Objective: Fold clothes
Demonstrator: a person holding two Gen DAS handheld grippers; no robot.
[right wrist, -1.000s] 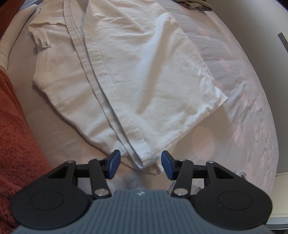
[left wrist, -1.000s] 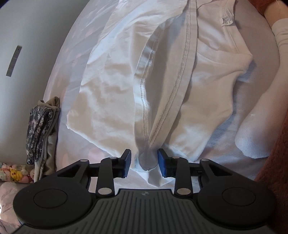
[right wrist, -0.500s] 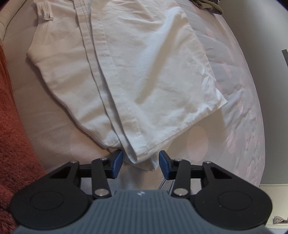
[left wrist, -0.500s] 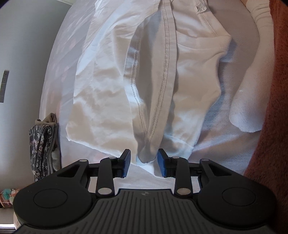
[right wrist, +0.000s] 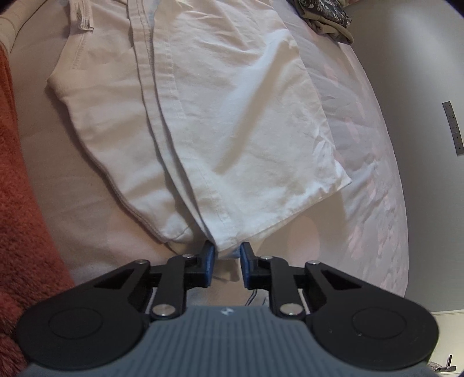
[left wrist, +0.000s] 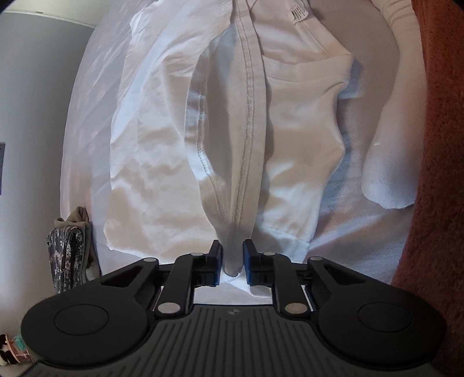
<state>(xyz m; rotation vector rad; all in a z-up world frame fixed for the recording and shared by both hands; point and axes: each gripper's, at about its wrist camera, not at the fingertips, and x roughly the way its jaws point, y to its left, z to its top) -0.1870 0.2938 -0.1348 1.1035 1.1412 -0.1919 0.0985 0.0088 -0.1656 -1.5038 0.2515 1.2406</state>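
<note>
A white shirt point(left wrist: 295, 150) lies spread on the bed, its stitched hem point(left wrist: 246, 116) folded over along the middle and a neck label point(left wrist: 298, 13) at the far end. My left gripper point(left wrist: 233, 261) is closing, and its blue pads point(left wrist: 217, 261) pinch the bunched near end of that hem. In the right wrist view the same shirt point(right wrist: 237, 121) lies flat, with its near corner reaching between the fingers. My right gripper point(right wrist: 227, 258) is closing too, its fingertips point(right wrist: 208, 255) squeezing that corner.
The pale bed sheet point(right wrist: 371, 174) runs to a rounded edge beside a grey wall point(left wrist: 29, 116). A rust blanket point(left wrist: 435, 145) borders the other side. A person's white-socked foot point(left wrist: 385, 162) rests by the shirt. Patterned clothes point(left wrist: 68, 255) sit at the bed's edge.
Both pairs of jaws have narrowed onto the shirt's near edge. Both wrist views have rolled a little, and the hem end now stands bunched between the left pads.
</note>
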